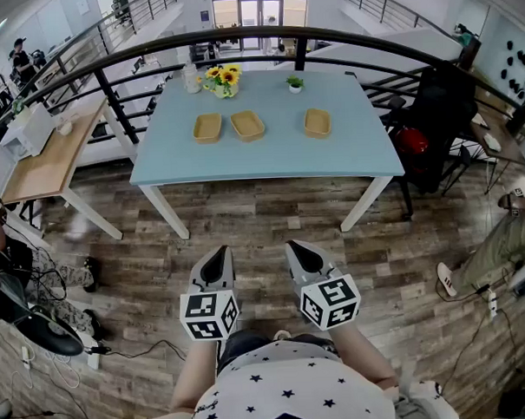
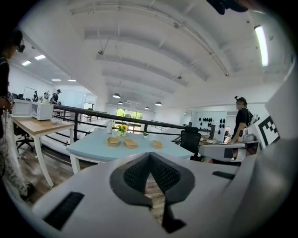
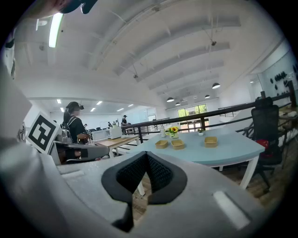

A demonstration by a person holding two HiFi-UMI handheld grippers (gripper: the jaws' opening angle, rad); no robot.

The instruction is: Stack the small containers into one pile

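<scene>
Three small tan containers lie in a row on the light blue table (image 1: 269, 156): left one (image 1: 207, 127), middle one (image 1: 247, 125), right one (image 1: 317, 122). They show far off in the left gripper view (image 2: 113, 141) and the right gripper view (image 3: 210, 141). My left gripper (image 1: 216, 268) and right gripper (image 1: 304, 256) hang side by side over the wooden floor, well short of the table. Both are shut with nothing between the jaws.
A sunflower vase (image 1: 223, 80), a bottle (image 1: 192, 78) and a small potted plant (image 1: 295, 84) stand at the table's far edge. A black railing (image 1: 110, 94) runs behind it. A wooden desk (image 1: 48, 161) stands left, a black chair (image 1: 433, 127) right.
</scene>
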